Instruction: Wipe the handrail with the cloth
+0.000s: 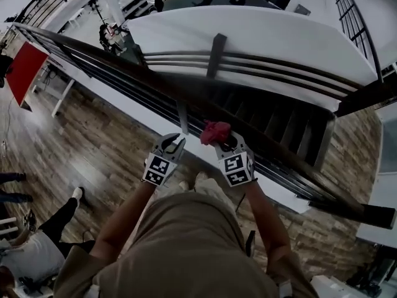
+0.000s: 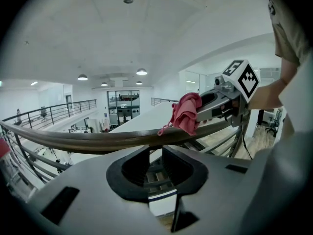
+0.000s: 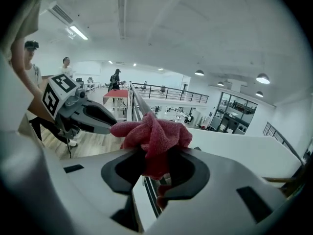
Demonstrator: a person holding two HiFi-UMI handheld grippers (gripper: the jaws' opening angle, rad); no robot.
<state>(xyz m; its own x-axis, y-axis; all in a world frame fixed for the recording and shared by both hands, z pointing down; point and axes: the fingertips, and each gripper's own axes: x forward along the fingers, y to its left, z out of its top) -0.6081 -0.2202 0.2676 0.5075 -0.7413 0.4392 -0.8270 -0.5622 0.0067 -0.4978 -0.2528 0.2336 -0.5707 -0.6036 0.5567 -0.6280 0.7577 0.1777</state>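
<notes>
A dark wooden handrail (image 1: 118, 63) runs from the upper left to the lower right in the head view. A crumpled red cloth (image 1: 215, 131) lies against it, with my right gripper (image 1: 227, 143) shut on it. In the right gripper view the cloth (image 3: 152, 131) bulges out between the jaws of the right gripper (image 3: 156, 156). My left gripper (image 1: 173, 143) hovers just left of it, near the rail, open with a narrow gap and nothing inside. In the left gripper view the rail (image 2: 98, 142) passes just beyond the left gripper (image 2: 155, 153), and the cloth (image 2: 186, 112) rests on the rail's right part.
Thin lower rails (image 1: 260, 64) and posts run under the handrail, with a stairwell and a white wall (image 1: 248, 33) beyond. A red table (image 1: 23, 71) stands at the left. People are on the wooden floor at the lower left (image 1: 37, 241).
</notes>
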